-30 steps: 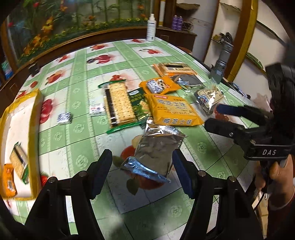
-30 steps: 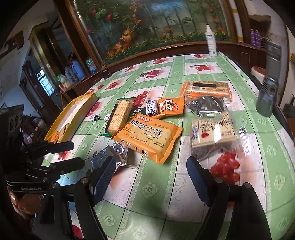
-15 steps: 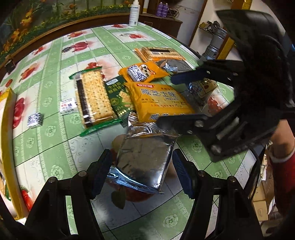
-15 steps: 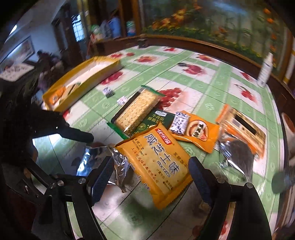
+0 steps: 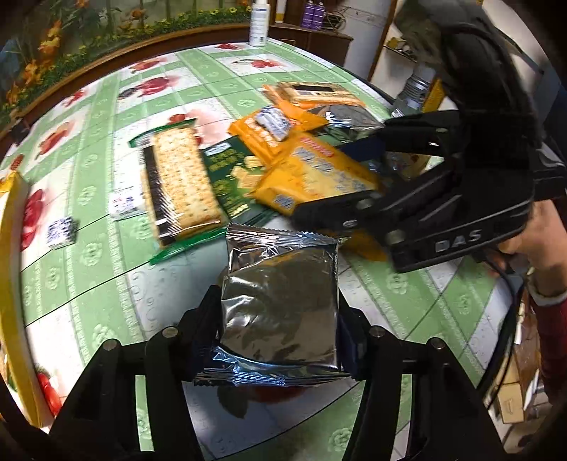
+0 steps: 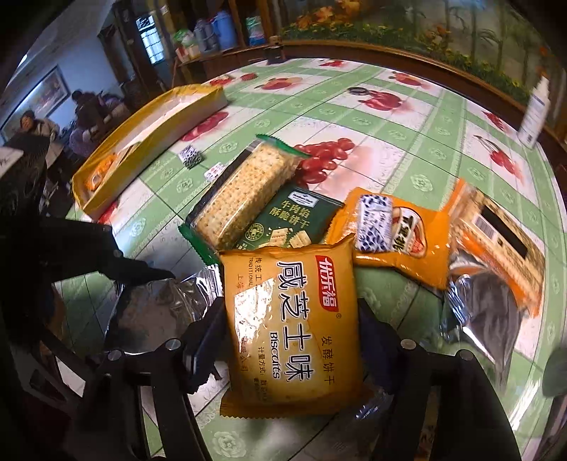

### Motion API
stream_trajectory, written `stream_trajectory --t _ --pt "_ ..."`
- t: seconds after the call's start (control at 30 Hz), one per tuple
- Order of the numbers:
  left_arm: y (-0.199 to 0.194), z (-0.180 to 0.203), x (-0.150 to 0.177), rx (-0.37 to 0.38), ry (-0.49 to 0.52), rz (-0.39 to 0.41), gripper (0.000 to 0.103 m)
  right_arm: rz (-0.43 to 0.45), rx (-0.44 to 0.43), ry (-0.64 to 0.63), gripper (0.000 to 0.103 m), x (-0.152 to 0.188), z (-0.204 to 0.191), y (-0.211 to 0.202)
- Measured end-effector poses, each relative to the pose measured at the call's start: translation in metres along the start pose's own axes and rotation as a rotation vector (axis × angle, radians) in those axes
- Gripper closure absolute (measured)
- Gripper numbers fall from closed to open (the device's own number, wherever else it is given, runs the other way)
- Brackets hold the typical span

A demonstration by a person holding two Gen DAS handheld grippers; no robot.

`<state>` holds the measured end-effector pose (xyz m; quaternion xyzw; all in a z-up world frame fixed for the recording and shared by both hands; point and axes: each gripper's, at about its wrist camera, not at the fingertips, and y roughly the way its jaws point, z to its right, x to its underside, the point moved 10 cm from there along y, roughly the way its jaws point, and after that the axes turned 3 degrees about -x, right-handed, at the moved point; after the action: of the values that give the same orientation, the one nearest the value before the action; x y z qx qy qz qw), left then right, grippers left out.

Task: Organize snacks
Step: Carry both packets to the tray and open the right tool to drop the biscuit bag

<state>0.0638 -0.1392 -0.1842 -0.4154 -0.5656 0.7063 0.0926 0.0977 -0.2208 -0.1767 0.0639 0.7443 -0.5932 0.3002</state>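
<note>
Both jaws just closed: my left hand-held gripper point(image 5: 278, 329) clamps the silver packet point(image 5: 280, 301), my right hand-held gripper point(image 6: 290, 340) the orange biscuit pack point(image 6: 294, 319), near the counter's point(image 6: 407, 117) front edge. Both look ready to lift.

A floral mural point(image 6: 443, 32) backs the wooden ledge point(image 6: 389, 53), with dark cabinets point(image 6: 149, 53) beside a white wall point(image 6: 39, 71).

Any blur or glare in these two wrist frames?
Left wrist: silver foil packet sharp but mirror-glary; orange biscuit pack and right gripper motion-smeared. Right wrist: same pack sharp with a glare patch, right-edge packets smeared, fisheye bends the table.
</note>
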Motion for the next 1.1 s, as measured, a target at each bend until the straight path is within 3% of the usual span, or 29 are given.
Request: stream_trajectory --t 0.17,0.3,0.43,0.63,0.8,1.1 --pt "-0.015 -0.027 0.005 -0.042 -0.105 0.02 0.047 0.104 -0.032 0.138 0.032 0.004 -0.004 -0.028" --pt "-0.046 -0.062 0.011 -0.164 -0.215 0.071 0.046 0.224 -0.148 0.248 0.032 0.001 -0.021 -0.055" --pt "-0.076 -0.105 0.023 -0.334 -0.332 0.116 0.046 0.316 -0.228 0.309 0.032 -0.009 -0.046 -0.068" --pt "-0.117 -0.152 0.038 -0.492 -0.443 0.19 0.046 0.415 -0.377 0.38 0.032 -0.029 -0.088 -0.076" --pt "-0.142 -0.176 0.05 -0.557 -0.506 0.244 0.046 0.43 -0.441 0.384 0.032 -0.051 -0.118 -0.071" --pt "-0.166 -0.204 0.064 -0.599 -0.572 0.293 0.046 0.436 -0.456 0.336 0.032 -0.08 -0.152 -0.064"
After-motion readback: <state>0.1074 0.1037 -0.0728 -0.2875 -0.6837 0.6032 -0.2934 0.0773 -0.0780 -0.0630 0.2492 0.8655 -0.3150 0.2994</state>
